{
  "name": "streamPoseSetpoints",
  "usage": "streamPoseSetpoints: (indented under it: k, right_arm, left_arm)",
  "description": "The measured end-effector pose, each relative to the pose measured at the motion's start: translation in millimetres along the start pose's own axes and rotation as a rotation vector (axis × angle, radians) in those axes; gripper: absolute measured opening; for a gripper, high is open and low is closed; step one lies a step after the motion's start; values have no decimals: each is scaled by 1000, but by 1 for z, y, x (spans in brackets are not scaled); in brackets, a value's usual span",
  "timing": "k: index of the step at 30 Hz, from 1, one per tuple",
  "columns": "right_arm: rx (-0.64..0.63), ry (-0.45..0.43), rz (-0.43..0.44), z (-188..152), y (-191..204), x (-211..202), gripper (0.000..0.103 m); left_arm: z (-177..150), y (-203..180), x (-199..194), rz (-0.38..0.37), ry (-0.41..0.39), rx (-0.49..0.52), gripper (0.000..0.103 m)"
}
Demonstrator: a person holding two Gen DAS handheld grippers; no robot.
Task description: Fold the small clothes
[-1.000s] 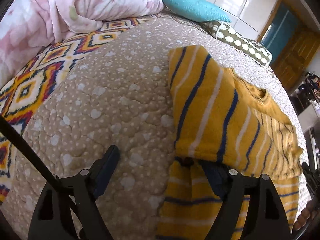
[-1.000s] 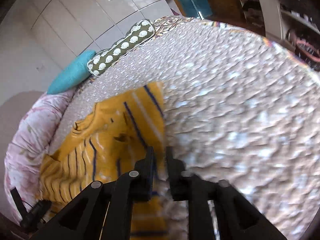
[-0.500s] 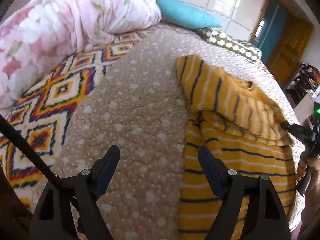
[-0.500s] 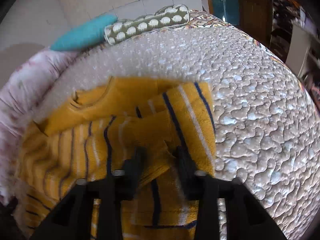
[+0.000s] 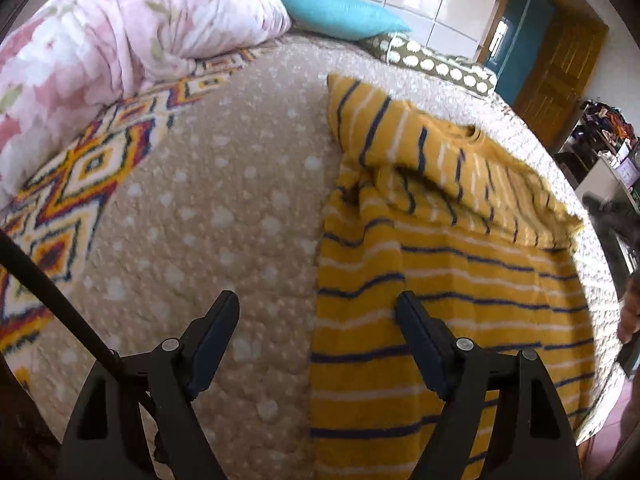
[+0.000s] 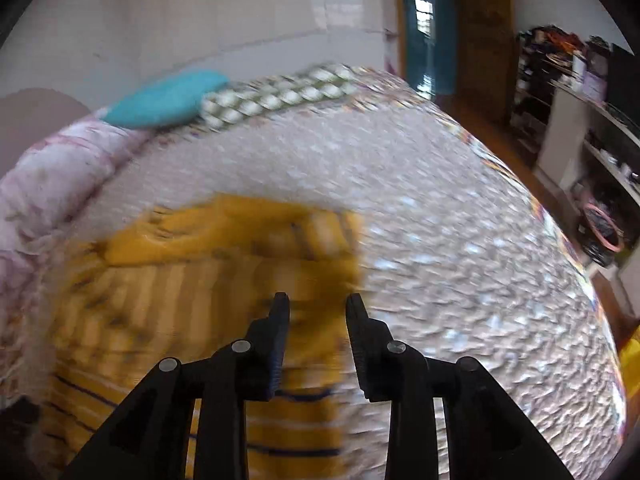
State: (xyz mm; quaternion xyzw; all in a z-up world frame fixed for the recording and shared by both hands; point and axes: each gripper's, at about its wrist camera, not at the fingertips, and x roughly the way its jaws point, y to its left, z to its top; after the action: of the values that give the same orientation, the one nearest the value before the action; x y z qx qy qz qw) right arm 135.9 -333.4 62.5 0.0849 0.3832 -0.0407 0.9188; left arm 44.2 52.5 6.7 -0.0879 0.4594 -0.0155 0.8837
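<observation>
A mustard-yellow sweater with navy and white stripes lies on the beige dotted quilt, both sleeves folded across its chest. My left gripper hovers open above the sweater's left edge, nothing between its fingers. In the right wrist view the sweater is blurred by motion. My right gripper is lifted above the sweater's right side; its jaws are opening and stand apart with no cloth pinched between them.
A pink floral duvet, a teal pillow and a green dotted bolster sit at the bed's head. A patterned blanket lies left. A person's hand shows at the right edge. Shelves and a wooden door stand beyond the bed.
My right gripper let go of the sleeve it had laid across the chest, rose and opened. My left gripper drew back toward the hem, still open.
</observation>
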Motion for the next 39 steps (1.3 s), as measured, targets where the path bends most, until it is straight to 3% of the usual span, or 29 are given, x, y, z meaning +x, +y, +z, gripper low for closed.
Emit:
streamPoseSetpoints:
  k: [5,6,7,10,13,15,18,21,26,30,33,39]
  right_arm:
    - [-74,74,255,-2,64,0,31]
    - [-106,99,298,-3,85,5,25]
    - [-131,110,314,-5,101,7,20]
    - [-224,118,336,-5,157,23,19]
    - [-233,158,381,-1,204,50,18]
    - [-216,226,436,-5,229,74,17]
    - [-228,421,511,-27,267,118,21]
    - [-229,392,496,-24,269,110,21]
    - [-248,275,536,-21,251,50,21]
    - [-306,326,598,-68,231,8,21]
    - [-374,358,596,-111,228,-12,21]
    - [-368,449,657,-163,252,-1,15]
  left_arm:
    - [-26,14,-5,-3,-27,-40,80]
    - [-28,17,-10,-11,-30,-46,80]
    - [-32,20,-18,-28,-34,-55,80]
    - [-36,29,-35,-37,-50,-62,80]
    - [-40,43,-48,-18,-66,-72,80]
    - [-42,54,-53,0,-72,-88,80]
    - [-44,73,-59,18,-77,-120,80]
    - [-47,88,-63,16,-84,-154,80]
    - [-48,94,-66,2,-93,-173,80]
    - [-51,94,-71,-9,-94,-188,80]
    - [-52,93,-79,-8,-103,-195,80]
    - [-55,87,-116,16,-165,-179,80]
